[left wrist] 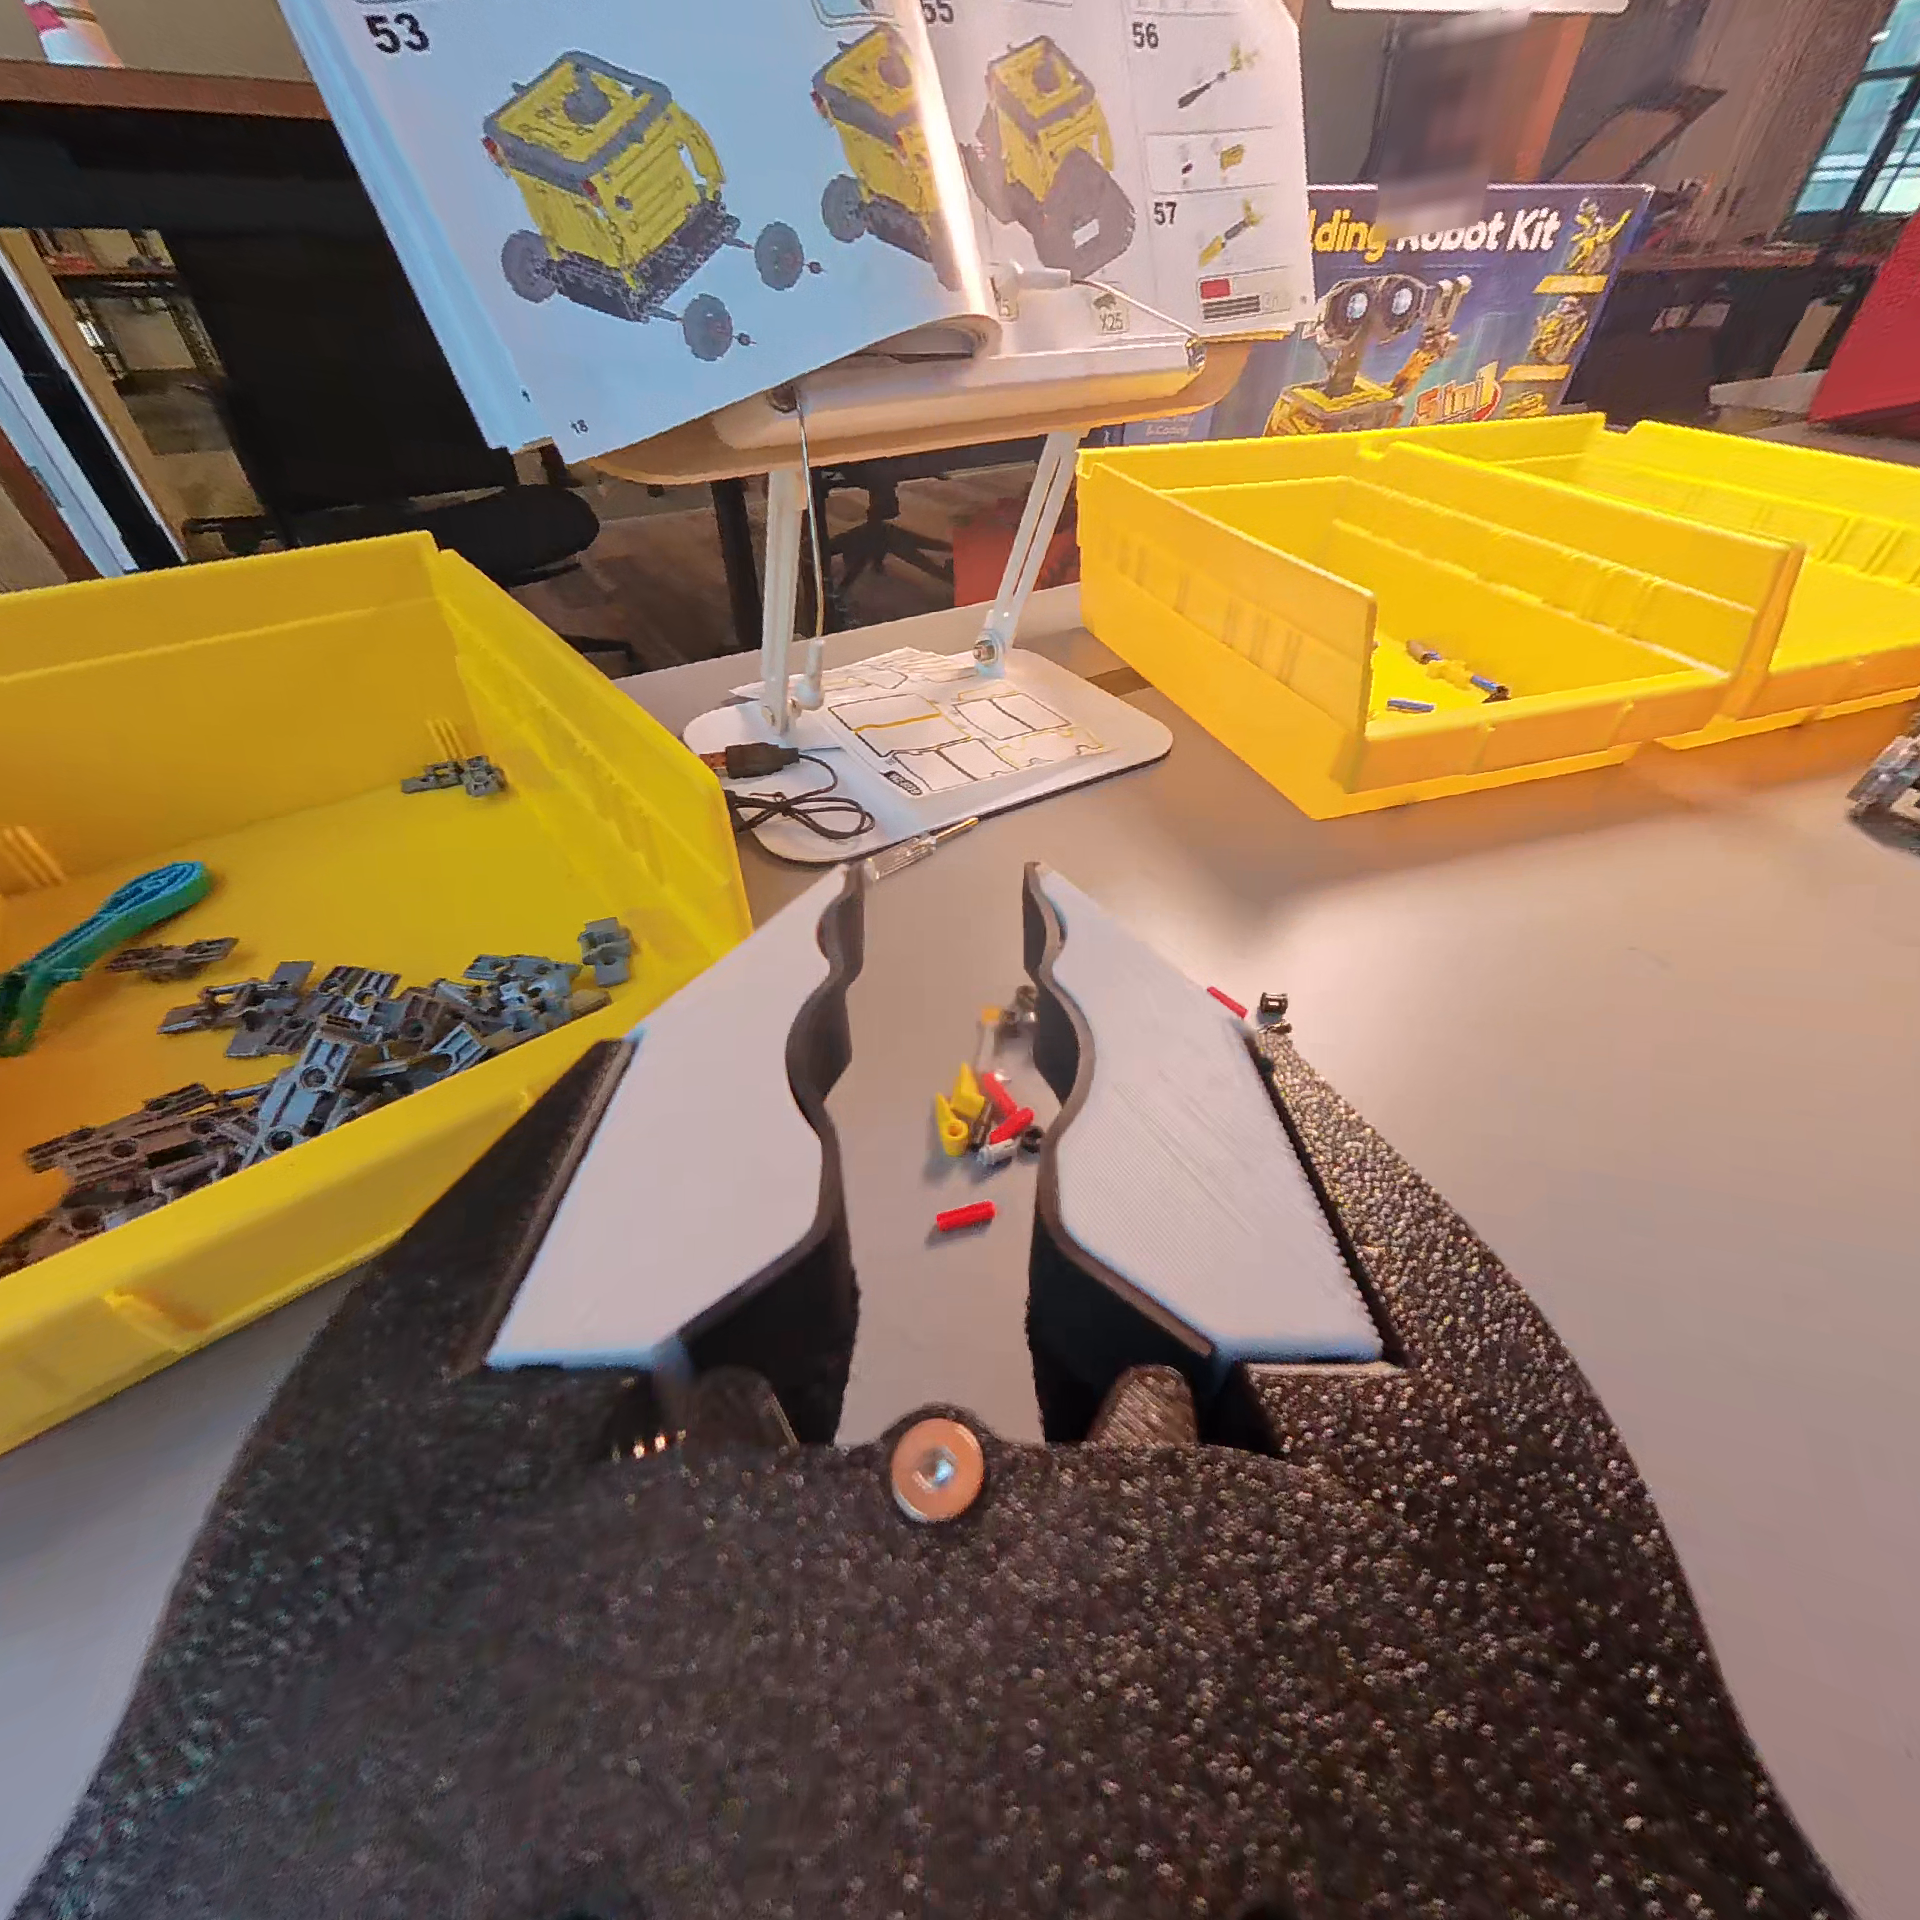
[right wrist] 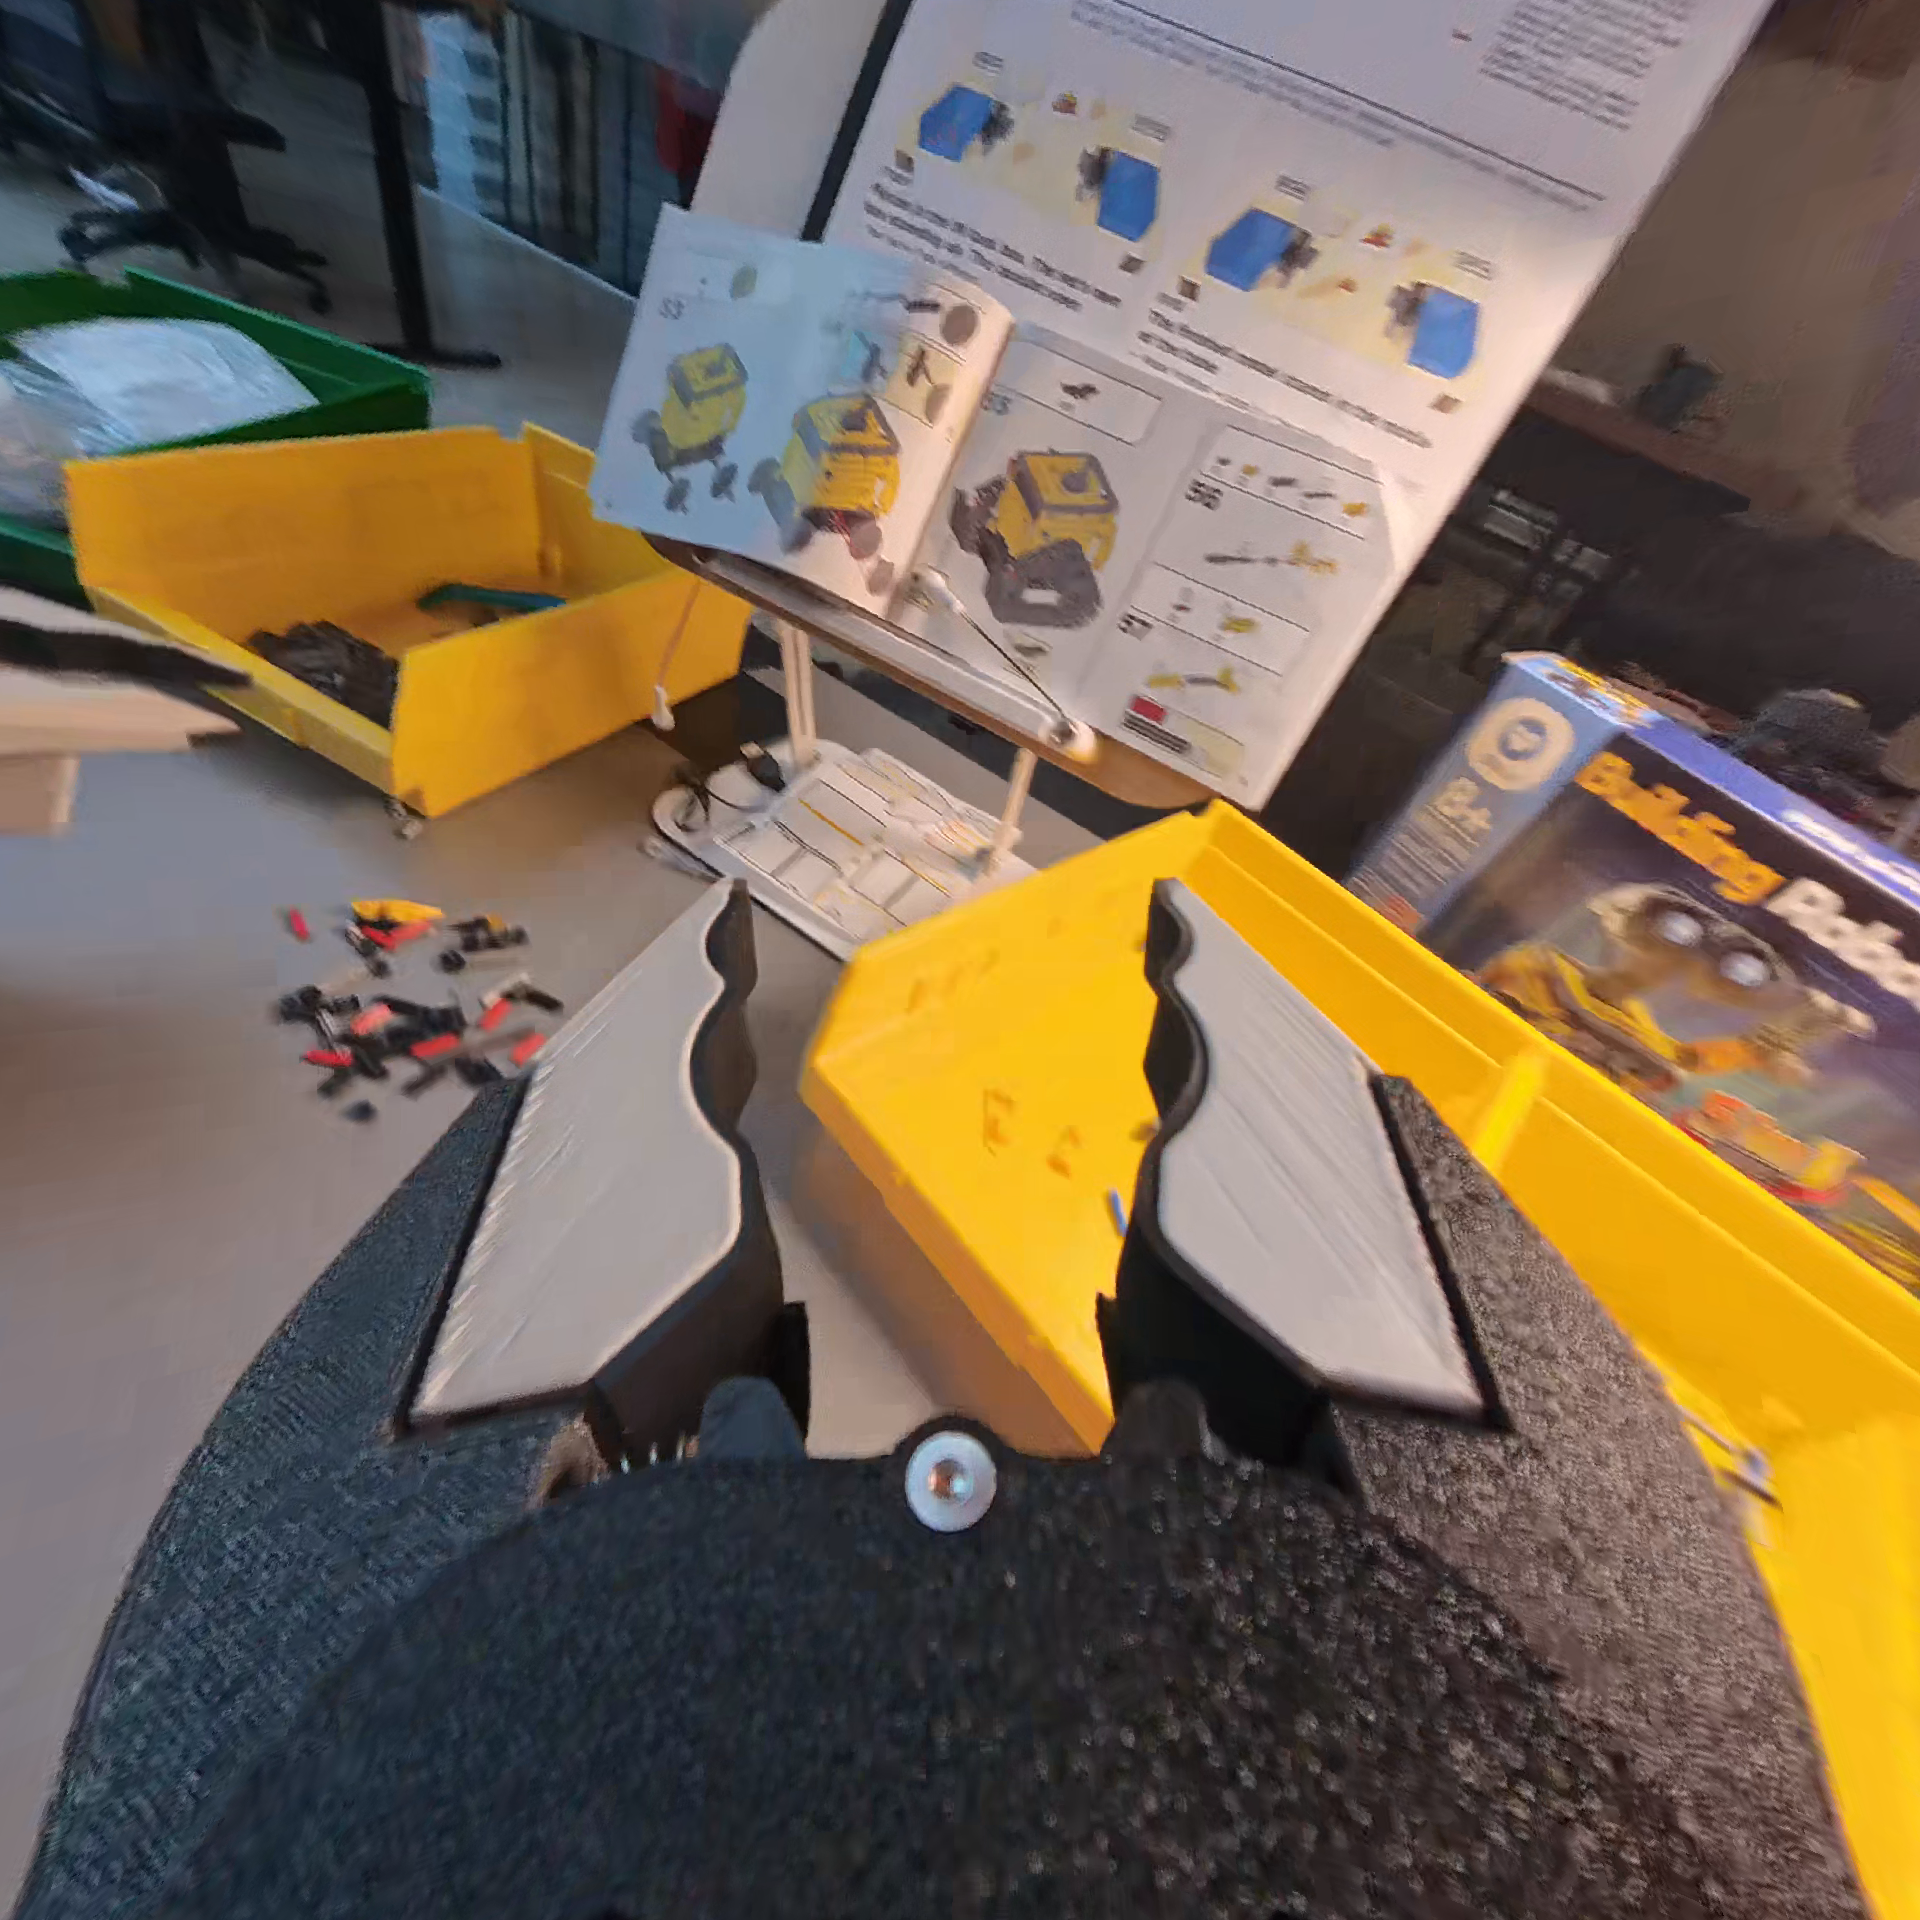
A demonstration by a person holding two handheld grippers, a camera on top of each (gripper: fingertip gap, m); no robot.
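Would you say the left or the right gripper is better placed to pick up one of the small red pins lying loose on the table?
Left, probably. The left gripper has open jaws straddling the red pin, while the right gripper points at the yellow bin.

Printed booklet (left wrist: 675,208), lettered kit box (left wrist: 1475,312)

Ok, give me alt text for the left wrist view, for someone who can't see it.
The open left gripper hovers over small red, yellow and black pieces on a grey table. A yellow bin of grey parts sits left, an instruction booklet on a stand ahead.
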